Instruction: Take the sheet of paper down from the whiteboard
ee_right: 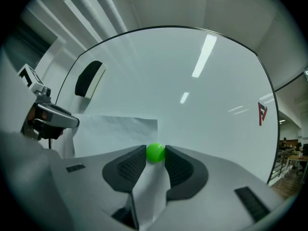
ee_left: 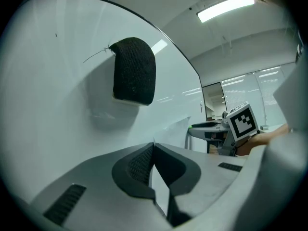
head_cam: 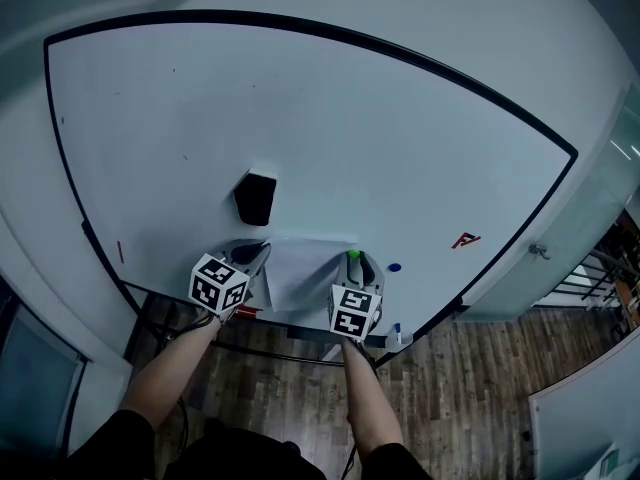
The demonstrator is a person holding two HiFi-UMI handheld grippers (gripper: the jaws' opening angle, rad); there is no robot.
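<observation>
White paper sheet point(head_cam: 300, 268): on glossy whiteboard point(head_cam: 350, 118), near black textured eraser point(head_cam: 255, 197).
Left gripper point(ee_left: 153, 147): jaws closed, pinching the sheet's left edge.
Right gripper point(head_cam: 352, 260): jaws clamping round green magnet point(ee_right: 155, 153).

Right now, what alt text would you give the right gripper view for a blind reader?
The right gripper is closed on a green magnet at the right edge of a sheet of paper on a whiteboard. The left gripper is at the sheet's left edge, with a black eraser above it.
</observation>
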